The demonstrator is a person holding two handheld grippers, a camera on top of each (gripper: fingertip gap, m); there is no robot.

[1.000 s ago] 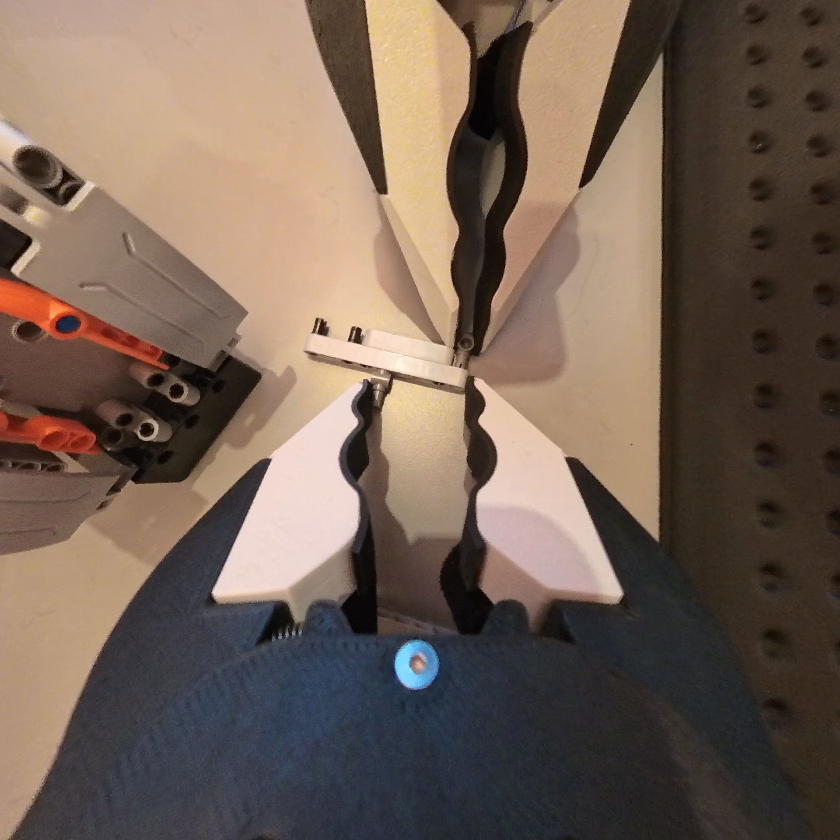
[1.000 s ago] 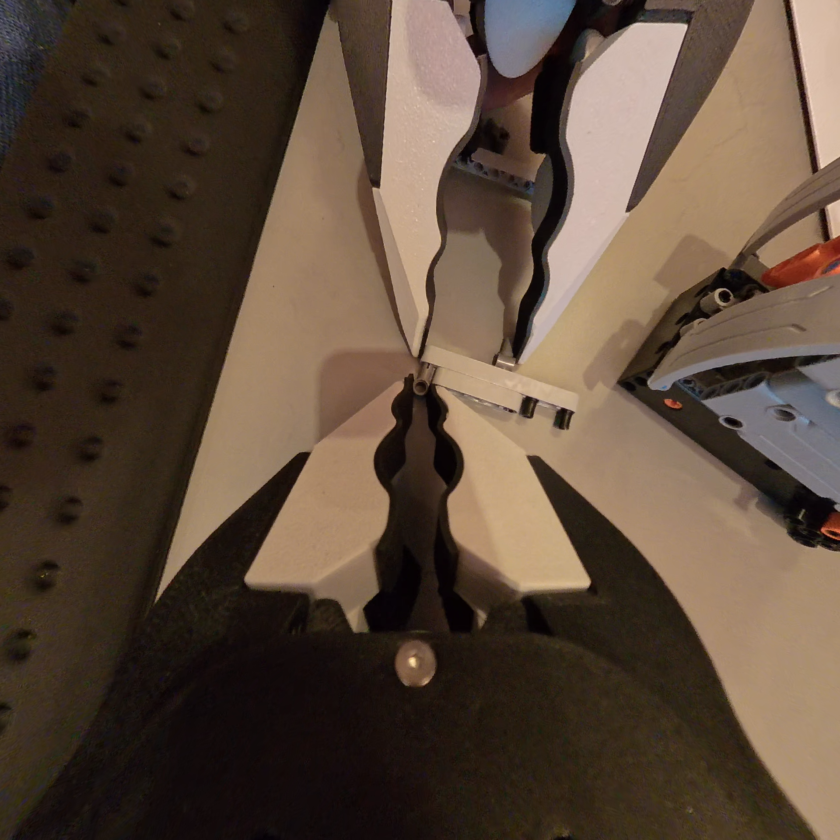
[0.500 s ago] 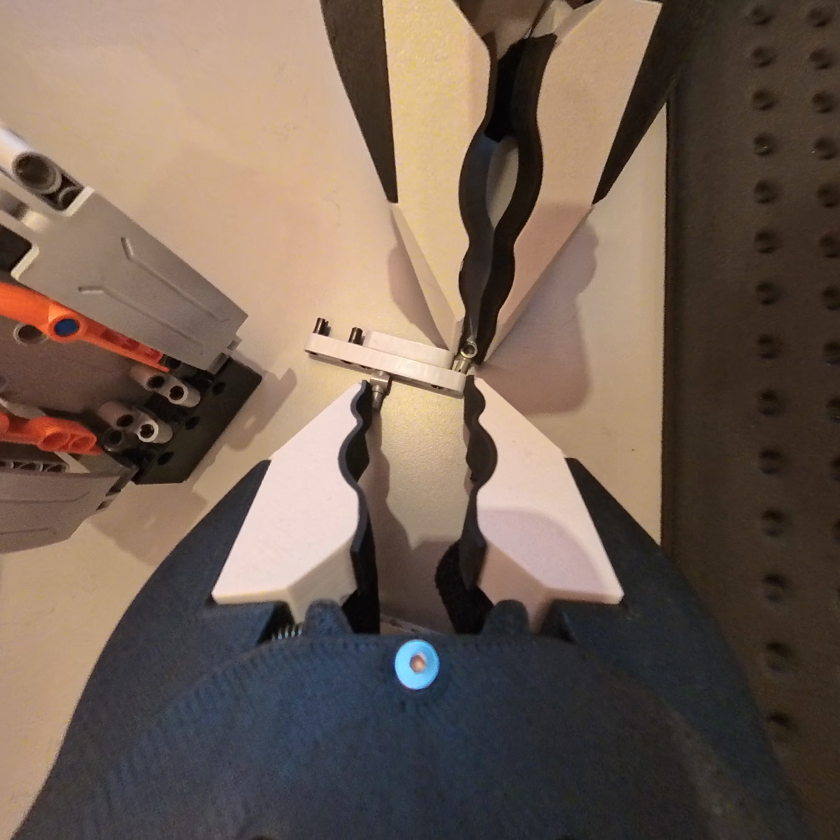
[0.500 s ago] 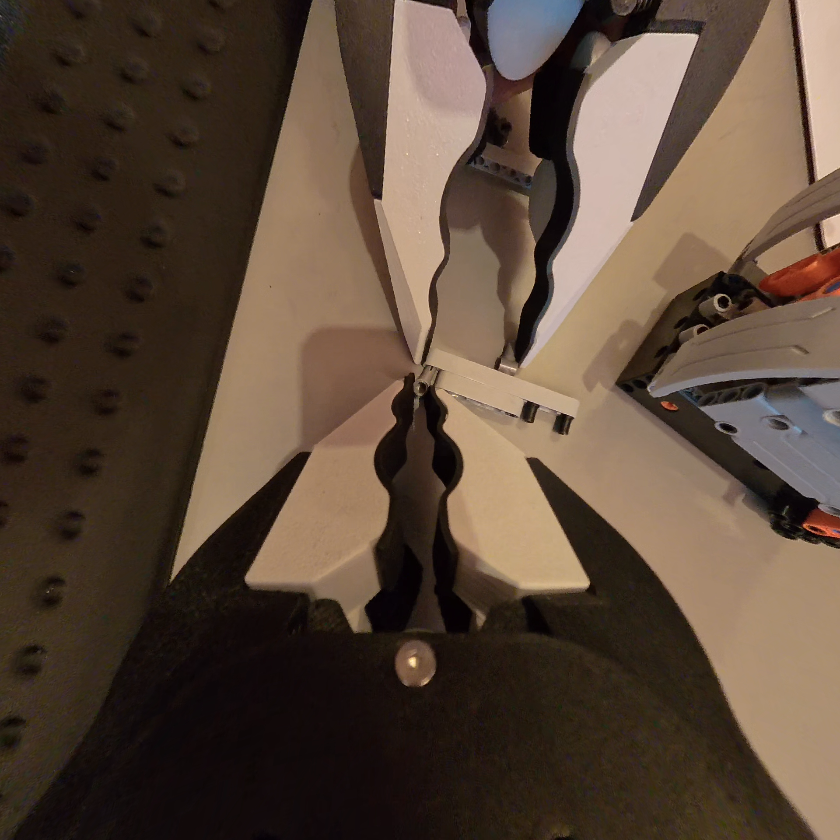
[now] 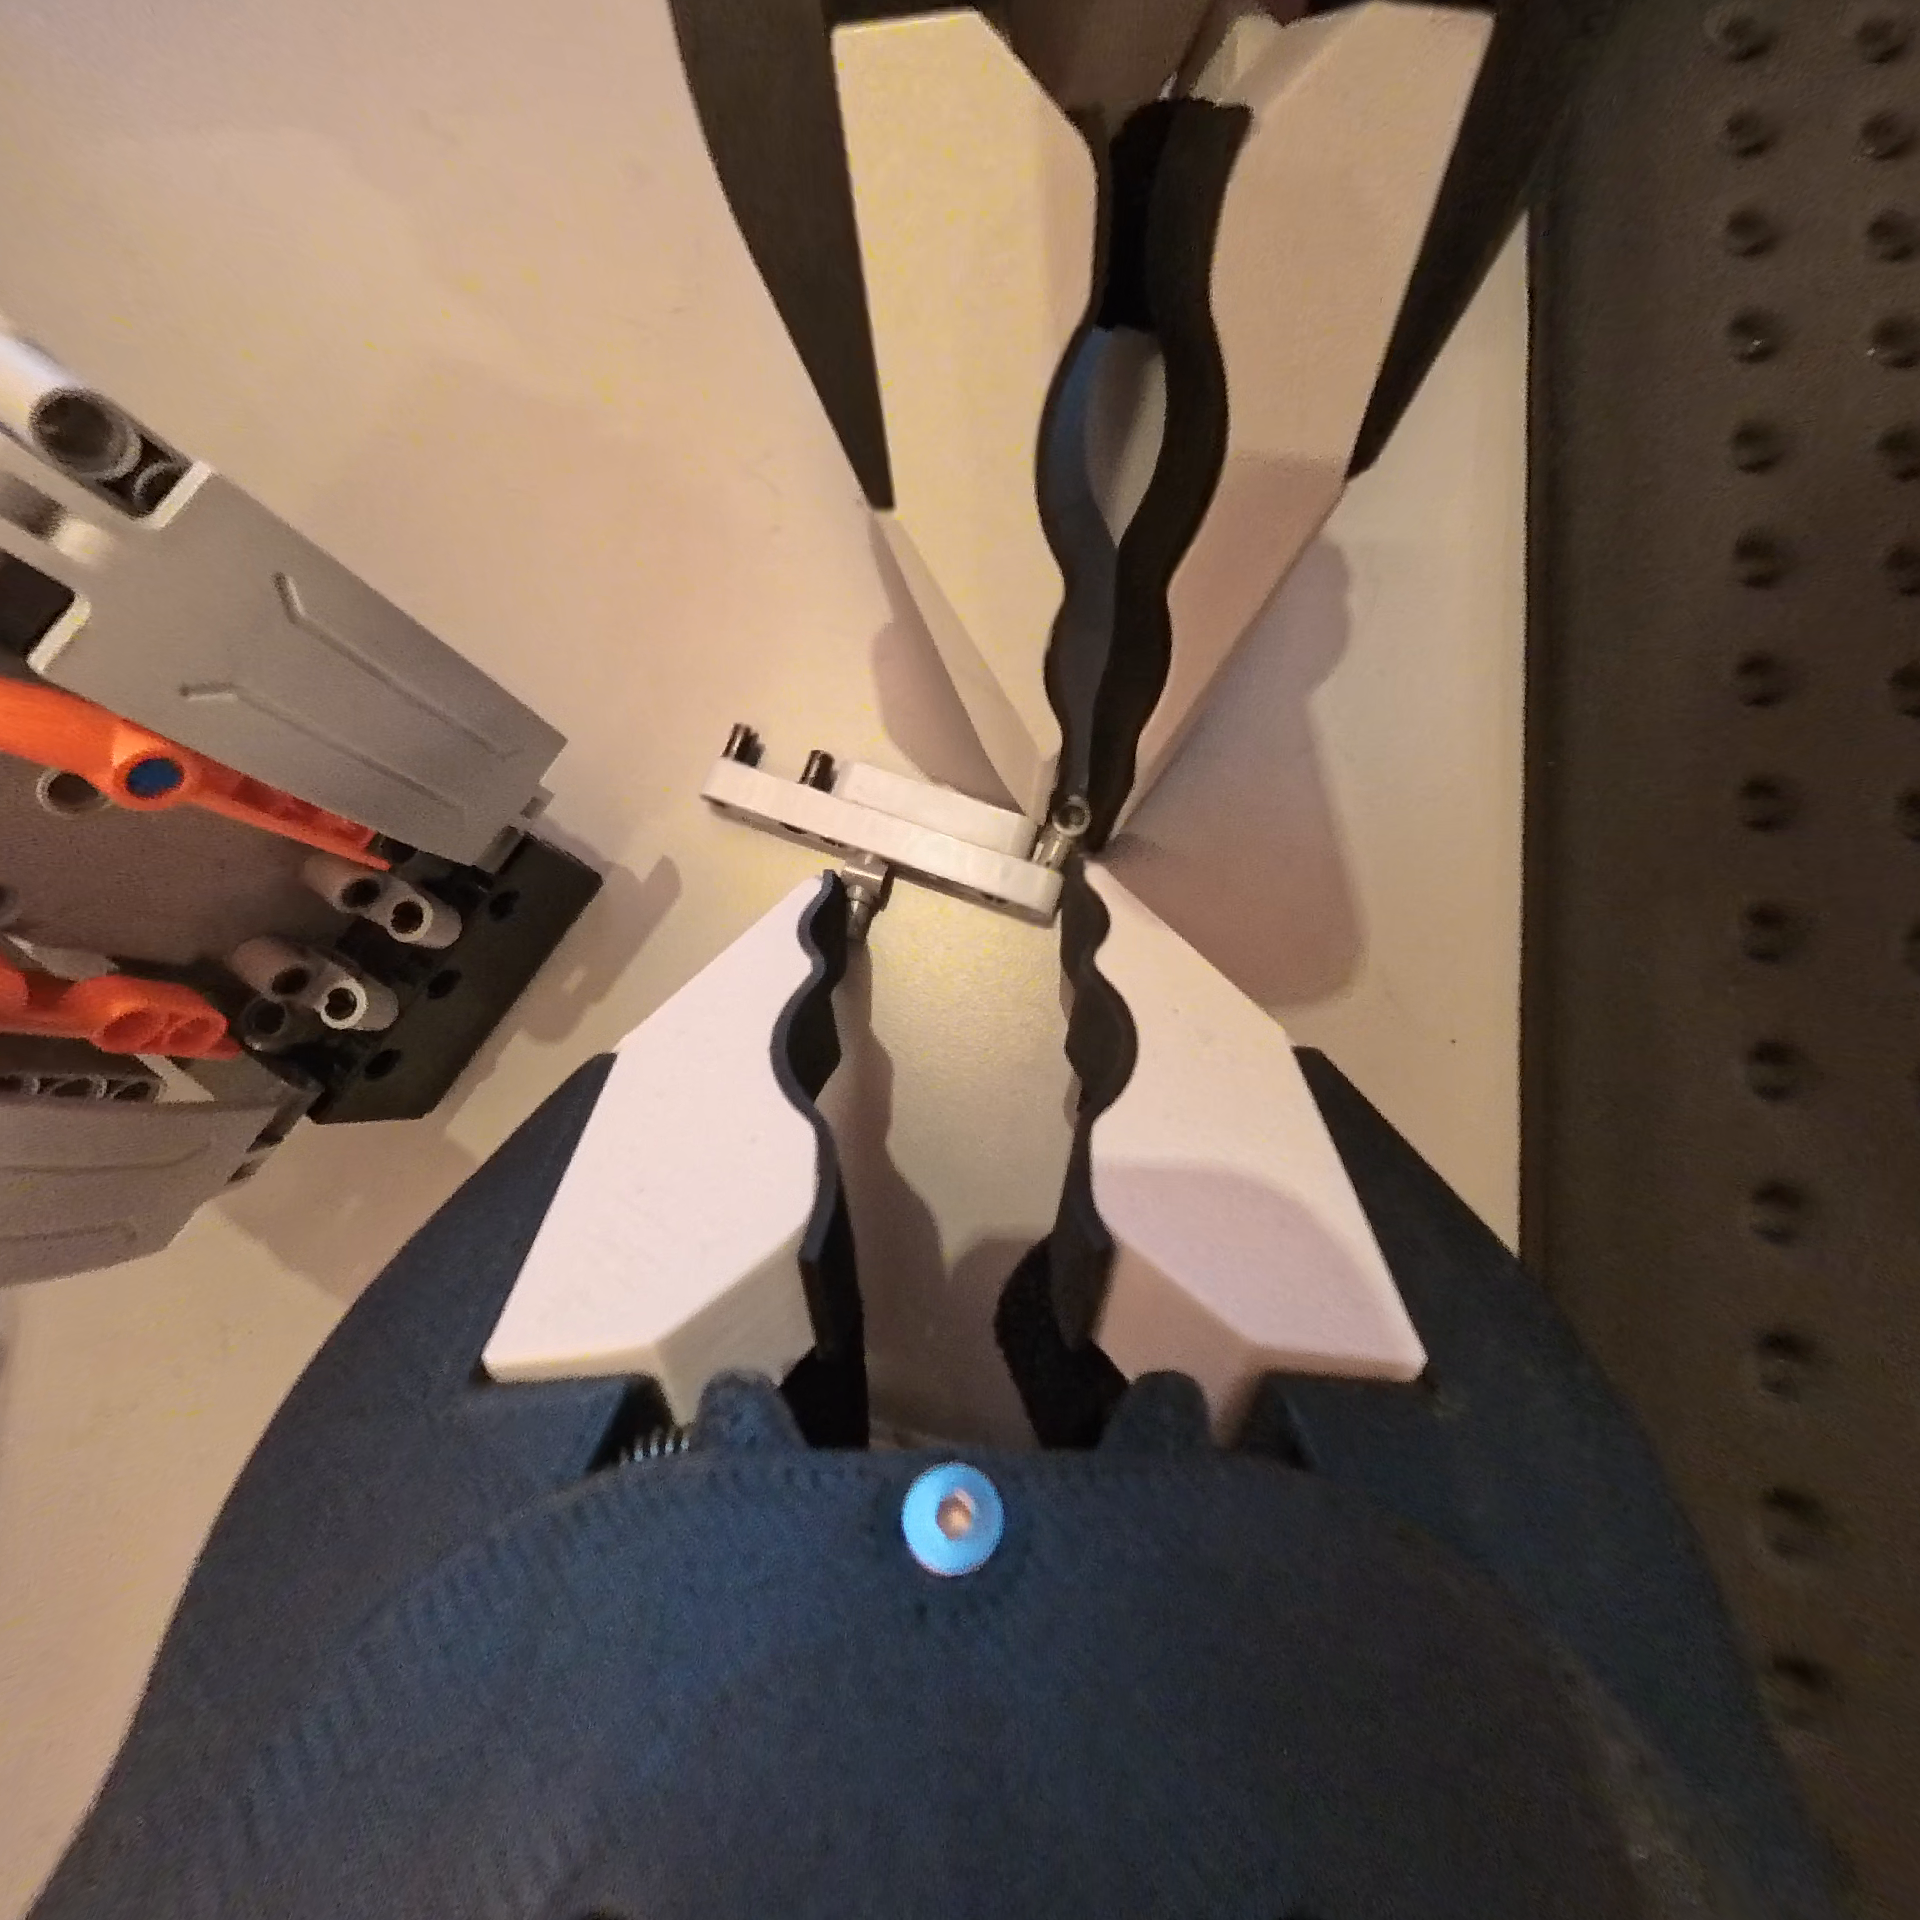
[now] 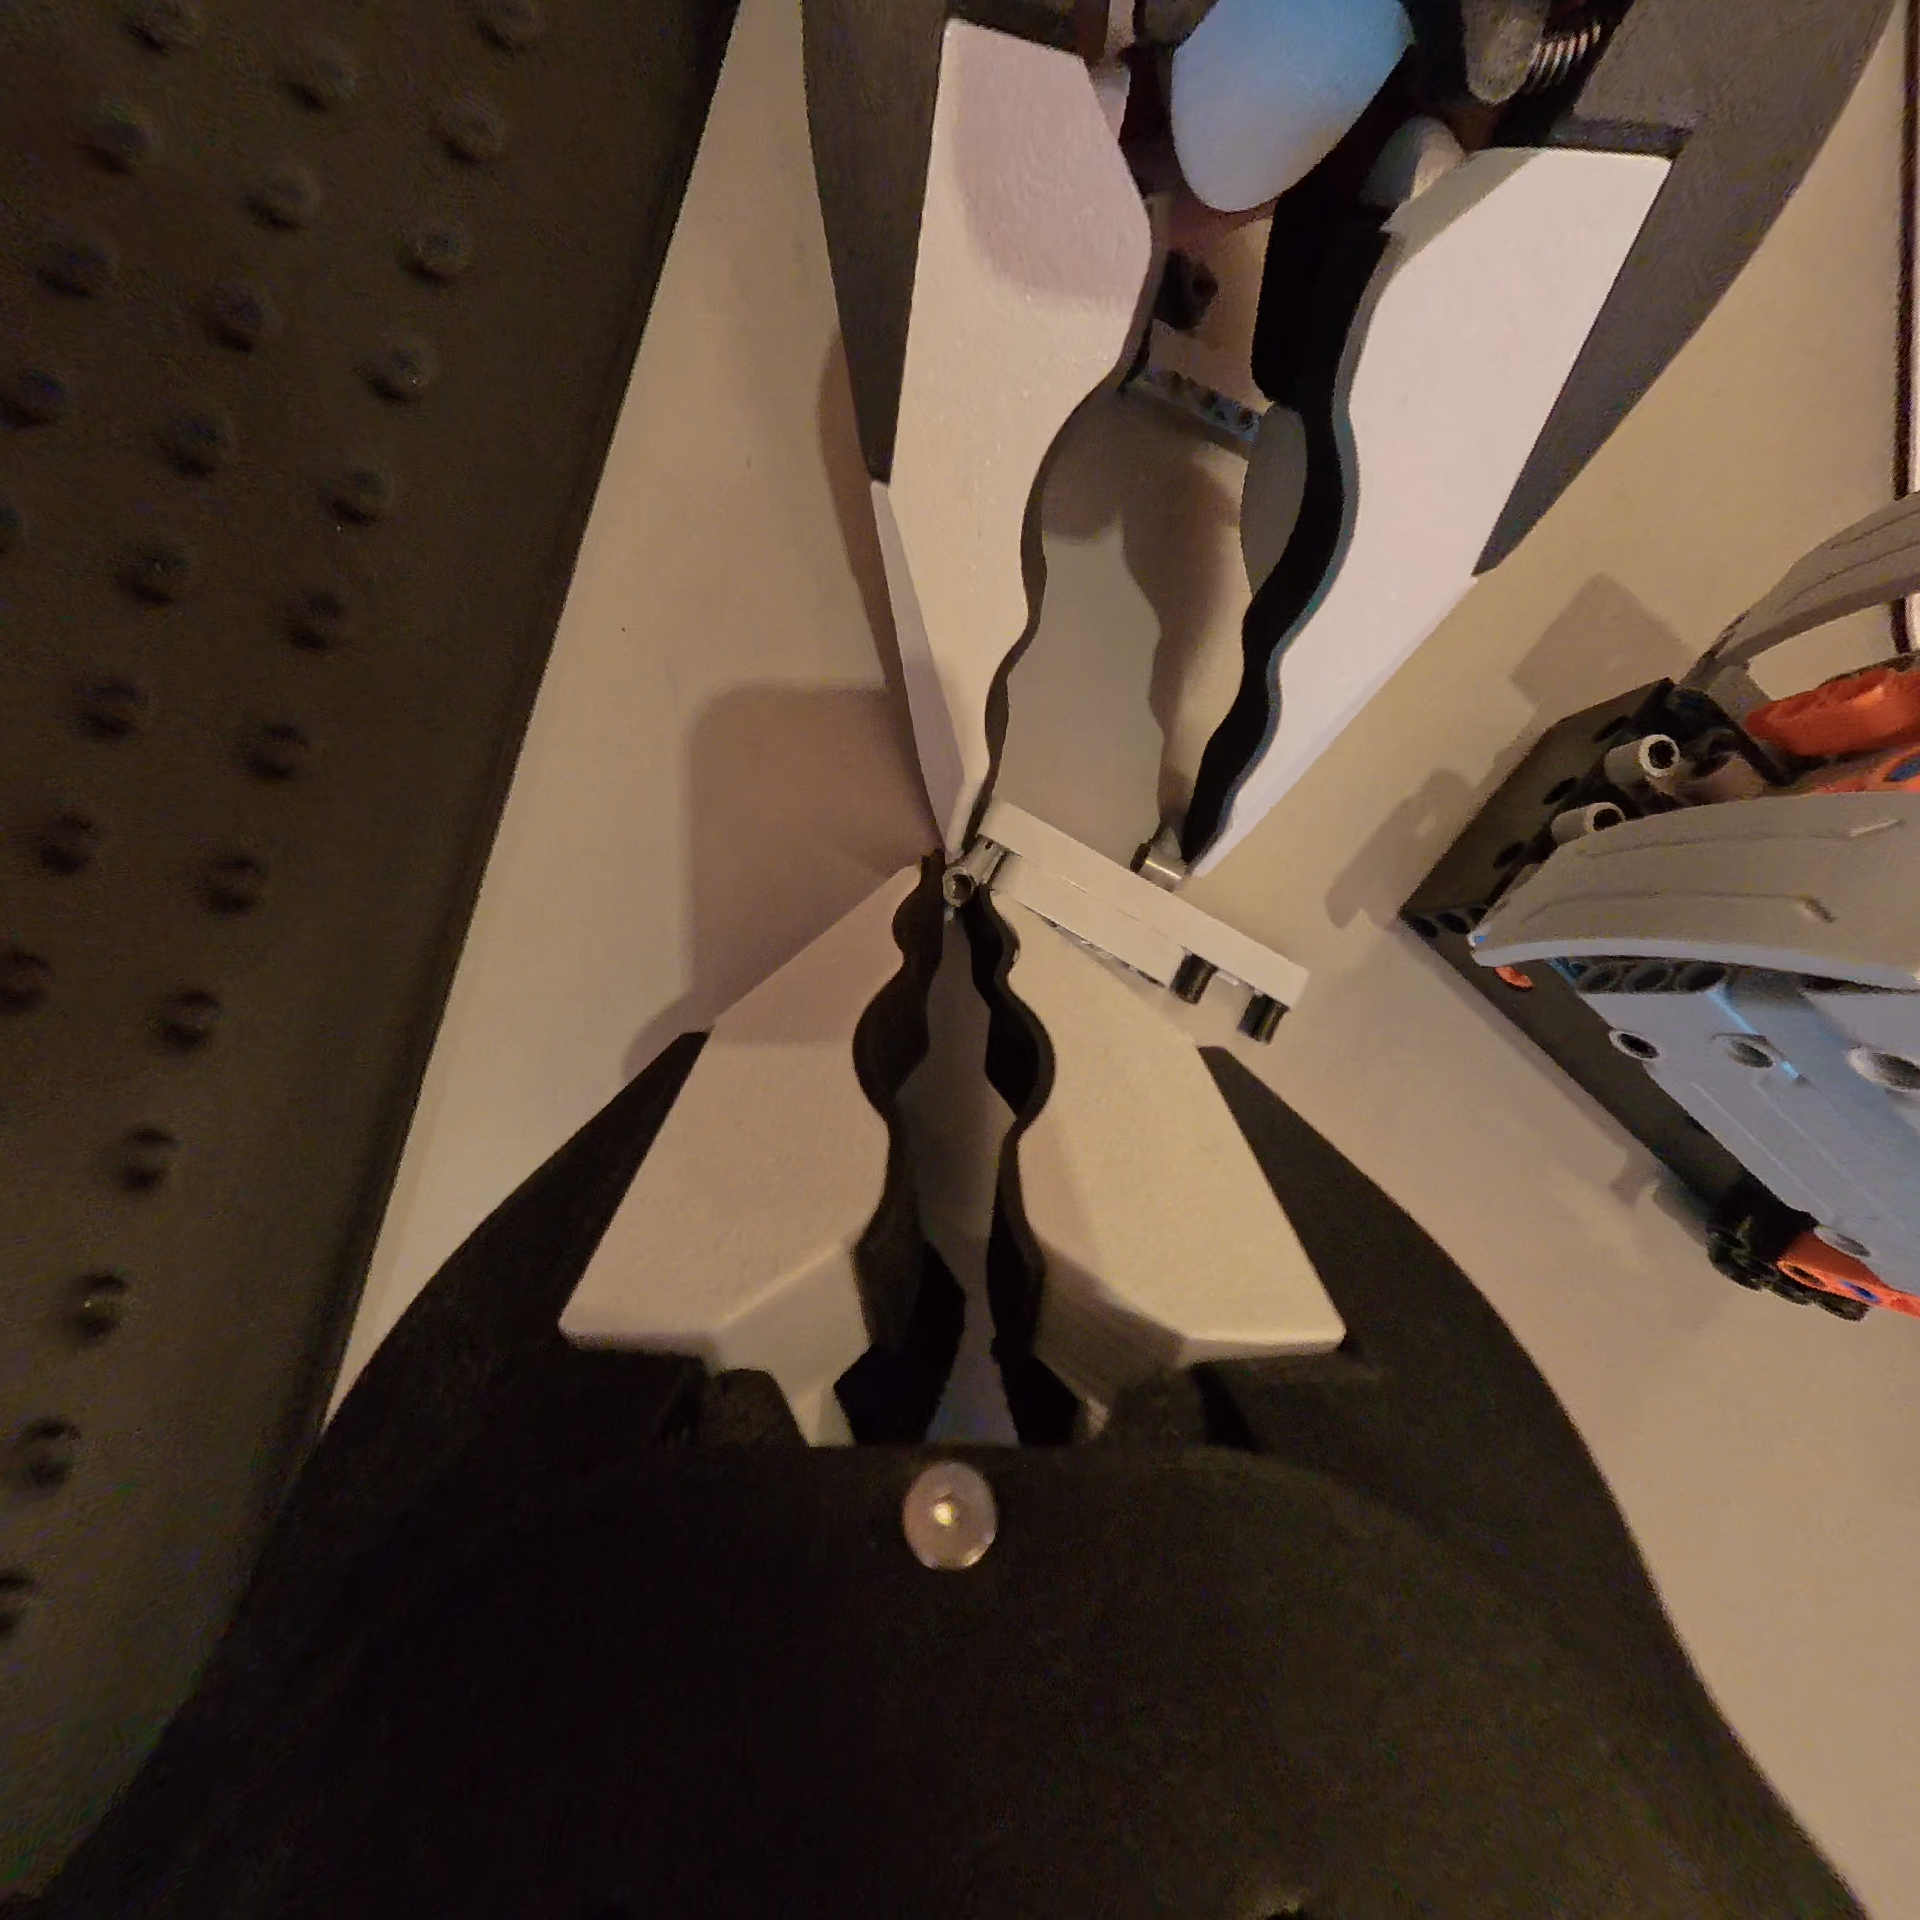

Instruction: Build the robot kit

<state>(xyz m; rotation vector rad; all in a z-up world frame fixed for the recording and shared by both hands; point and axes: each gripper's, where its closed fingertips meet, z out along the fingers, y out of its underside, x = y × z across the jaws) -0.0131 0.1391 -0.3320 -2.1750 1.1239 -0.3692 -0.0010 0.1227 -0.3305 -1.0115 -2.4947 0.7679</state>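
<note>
- The left gripper (image 5: 956, 894) has its jaws spread, one fingertip at each end of a small white beam piece (image 5: 883, 831) that sits on the pale tabletop (image 5: 416, 312); a grey stub (image 5: 864, 891) on the beam touches one tip.
- The right gripper (image 6: 961, 883) is pinched tight on a little grey pin (image 6: 961, 881) at the beam's end, facing the left one nose to nose.
- Two black pegs (image 6: 1226, 992) poke out of the beam's free end.
- A grey, black and orange brick build (image 5: 208, 810) sits off to the side, apart from the beam.
- A dark studded mat (image 6: 208, 623) borders the tabletop.
</note>
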